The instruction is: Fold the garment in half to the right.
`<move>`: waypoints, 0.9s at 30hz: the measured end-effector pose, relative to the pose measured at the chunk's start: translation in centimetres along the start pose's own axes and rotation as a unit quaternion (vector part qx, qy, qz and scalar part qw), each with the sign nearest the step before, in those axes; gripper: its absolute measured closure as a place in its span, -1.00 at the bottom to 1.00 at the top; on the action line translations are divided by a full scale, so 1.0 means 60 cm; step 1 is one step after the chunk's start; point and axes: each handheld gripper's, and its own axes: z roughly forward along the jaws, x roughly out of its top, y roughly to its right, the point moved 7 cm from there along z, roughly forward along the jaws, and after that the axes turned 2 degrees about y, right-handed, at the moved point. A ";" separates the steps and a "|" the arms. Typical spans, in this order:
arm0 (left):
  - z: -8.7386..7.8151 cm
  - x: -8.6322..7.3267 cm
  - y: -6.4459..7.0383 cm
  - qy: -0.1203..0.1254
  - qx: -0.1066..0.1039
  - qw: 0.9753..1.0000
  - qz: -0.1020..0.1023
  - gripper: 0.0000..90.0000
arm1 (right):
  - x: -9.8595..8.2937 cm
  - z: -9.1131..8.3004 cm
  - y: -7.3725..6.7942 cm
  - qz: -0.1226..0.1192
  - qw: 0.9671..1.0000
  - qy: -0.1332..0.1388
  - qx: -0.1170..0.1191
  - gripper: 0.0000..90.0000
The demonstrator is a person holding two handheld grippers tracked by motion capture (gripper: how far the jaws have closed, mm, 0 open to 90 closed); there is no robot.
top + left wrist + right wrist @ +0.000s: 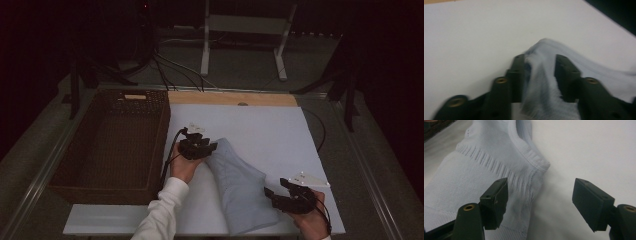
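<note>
- A pale blue knitted garment (240, 187) lies folded on the white sheet (270, 130) that covers the worktop, running from about the middle of the sheet down towards the near edge.
- The left claw (209, 148) is at the garment's far end. In the left gripper view its two black jaws are clamped on a bunched-up fold of the blue fabric (541, 85), which rises off the sheet between them.
- The right claw (272, 196) sits at the garment's near right side, close to the ribbed edge. In the right gripper view its jaws stand wide apart with nothing between them; one jaw hangs over the ribbed knit (499, 167), the other over bare white sheet.
- The person's left arm wears a white sleeve (162, 212), coming in from the near side.
- A dark woven basket (112, 145) stands on the worktop just to the left of the sheet, beside the left hand.
- A strip of bare wood (232, 98) shows along the sheet's far edge.
</note>
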 end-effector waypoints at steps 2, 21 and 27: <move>-0.004 0.003 0.002 0.008 -0.003 1.000 -0.008 0.14 | 0.000 0.000 0.000 -0.001 1.000 0.000 0.000 -0.35; -0.033 -0.005 0.045 0.028 -0.021 0.999 -0.001 -0.68 | 0.001 0.001 -0.002 0.000 1.000 0.001 0.002 -0.38; -0.035 -0.014 0.044 0.023 -0.017 1.000 -0.003 -0.72 | 0.001 0.002 -0.003 -0.001 1.000 0.000 0.003 -0.38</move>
